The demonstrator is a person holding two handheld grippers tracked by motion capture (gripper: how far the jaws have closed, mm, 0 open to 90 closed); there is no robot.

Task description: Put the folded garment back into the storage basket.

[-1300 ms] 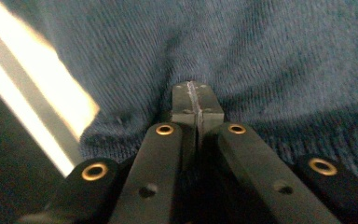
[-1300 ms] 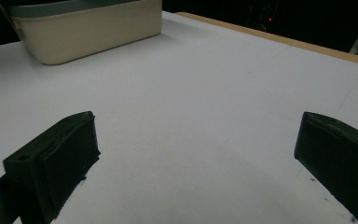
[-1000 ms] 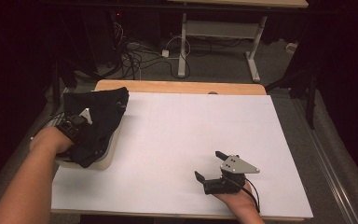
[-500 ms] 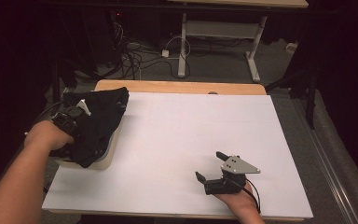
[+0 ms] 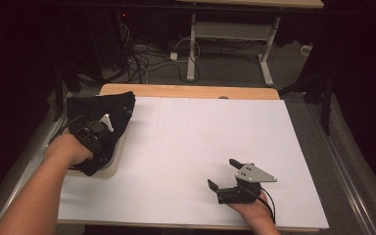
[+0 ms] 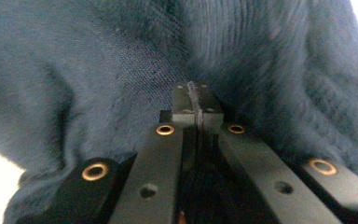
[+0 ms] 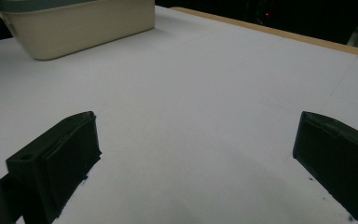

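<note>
Pinching a fold of the dark cloth (image 6: 121, 84), the left tongs (image 5: 108, 121) are pressed together on it over the cream tub (image 7: 74, 25) at the table's (image 5: 200, 147) left edge. To do this well, the person should draw the cloth up slowly and keep the pinch firm so no fold snags the tub's rim. The right tongs (image 5: 224, 174) rest spread and empty on the table.
</note>
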